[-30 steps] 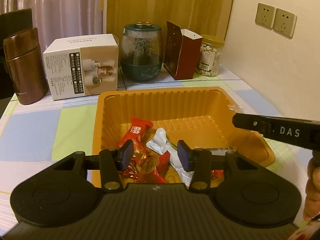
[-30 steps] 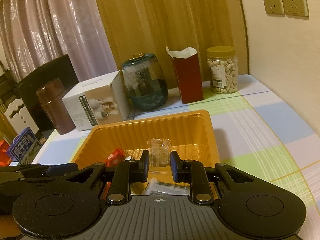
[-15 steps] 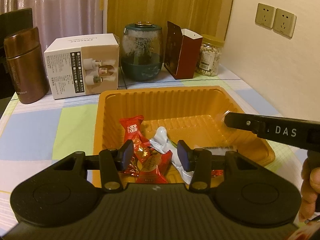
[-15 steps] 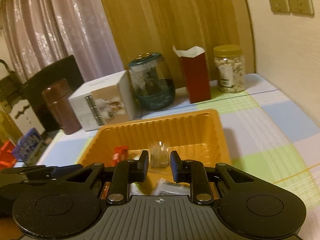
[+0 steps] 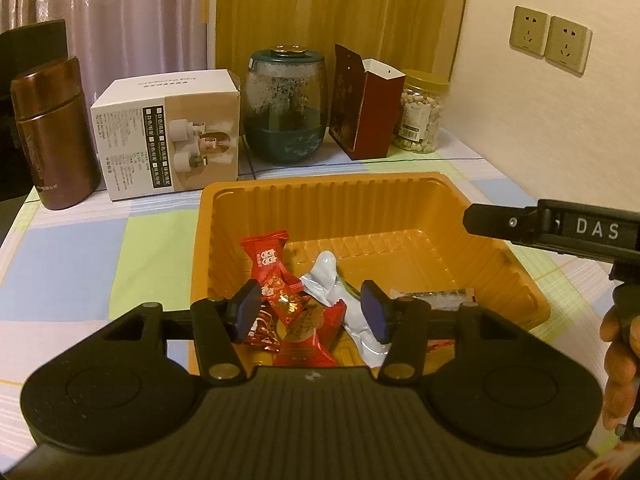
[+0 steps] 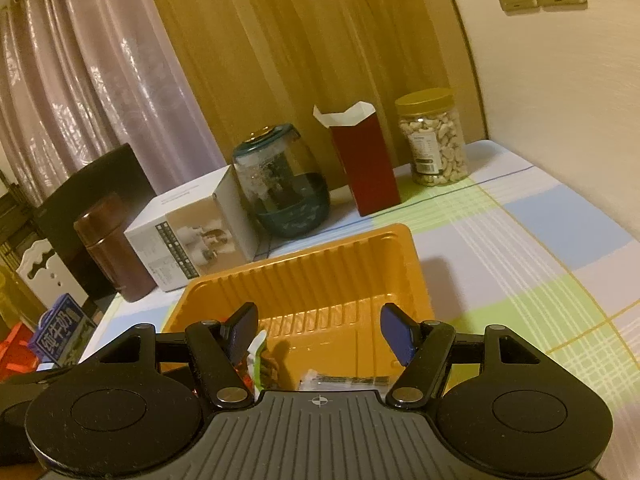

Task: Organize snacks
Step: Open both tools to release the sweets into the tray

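Observation:
An orange plastic tray sits on the checked tablecloth. In it lie several red snack packets, a silver-white packet and a clear-wrapped snack. My left gripper is open and empty over the tray's near edge, above the packets. My right gripper is open and empty above the tray; its finger reaches in over the tray's right rim in the left wrist view. The clear-wrapped snack lies just under it.
Along the back stand a brown flask, a white box, a teal glass jar, an open dark red carton and a jar of nuts. A wall with sockets is on the right.
My right gripper was shut on a small clear-wrapped snack over the tray; it has opened and lifted, and the snack is no longer between its fingers. The left gripper has barely moved.

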